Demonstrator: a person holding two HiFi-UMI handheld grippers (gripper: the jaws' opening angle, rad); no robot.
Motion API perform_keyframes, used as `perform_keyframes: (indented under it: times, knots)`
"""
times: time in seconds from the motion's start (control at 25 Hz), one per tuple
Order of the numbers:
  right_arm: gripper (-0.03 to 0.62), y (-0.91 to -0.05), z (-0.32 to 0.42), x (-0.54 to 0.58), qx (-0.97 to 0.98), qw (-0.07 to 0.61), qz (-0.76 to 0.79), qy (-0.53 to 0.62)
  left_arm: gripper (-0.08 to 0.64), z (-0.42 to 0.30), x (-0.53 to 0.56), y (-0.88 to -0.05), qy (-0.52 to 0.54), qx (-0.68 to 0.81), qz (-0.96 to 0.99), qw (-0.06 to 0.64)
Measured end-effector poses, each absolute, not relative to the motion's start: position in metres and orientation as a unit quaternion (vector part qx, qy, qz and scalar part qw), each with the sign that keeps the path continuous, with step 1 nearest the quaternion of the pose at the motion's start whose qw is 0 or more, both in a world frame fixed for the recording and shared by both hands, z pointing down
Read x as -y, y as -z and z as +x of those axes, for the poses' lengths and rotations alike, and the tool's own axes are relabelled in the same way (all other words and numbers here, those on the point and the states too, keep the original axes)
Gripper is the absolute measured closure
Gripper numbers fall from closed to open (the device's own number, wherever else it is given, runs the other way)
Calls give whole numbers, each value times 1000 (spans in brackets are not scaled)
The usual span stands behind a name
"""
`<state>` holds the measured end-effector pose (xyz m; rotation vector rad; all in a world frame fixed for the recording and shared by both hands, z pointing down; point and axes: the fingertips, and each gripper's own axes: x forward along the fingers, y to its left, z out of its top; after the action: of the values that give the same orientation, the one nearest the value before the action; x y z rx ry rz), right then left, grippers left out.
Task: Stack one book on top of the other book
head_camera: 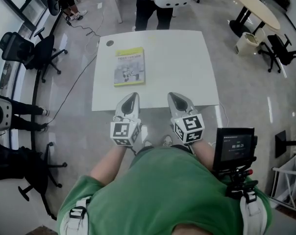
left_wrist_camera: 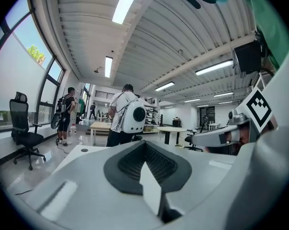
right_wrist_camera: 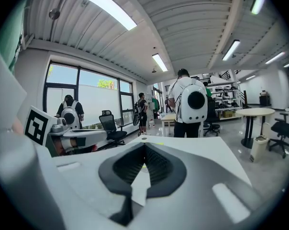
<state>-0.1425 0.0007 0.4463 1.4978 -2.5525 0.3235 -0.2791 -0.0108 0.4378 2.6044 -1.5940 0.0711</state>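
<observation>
while both grippers hang at the near edge of the surface (head_camera: 187, 67), i read the left gripper (head_camera: 132, 98) and right gripper (head_camera: 176, 99) as clenched on nothing, fingers (left_wrist_camera: 87, 176) pressed together. the book (head_camera: 129, 67) lies flat at 12 o'clock from the left one, well apart; i see one cover only and cannot tell if another sits beneath. it looks thin, light, probably bendy and slick, so i'd pinch near the spine at its 9 o'clock side.

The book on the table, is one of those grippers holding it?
No: the book lies flat on the table, apart from the left gripper and right gripper.
</observation>
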Motion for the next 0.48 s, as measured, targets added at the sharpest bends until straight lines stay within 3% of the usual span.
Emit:
perform_keyframes:
  times: [0.48]
  knots:
    - [589,-445,-140,2,849,86,510,-108,554,-278,17,-437,-29,514,856,41]
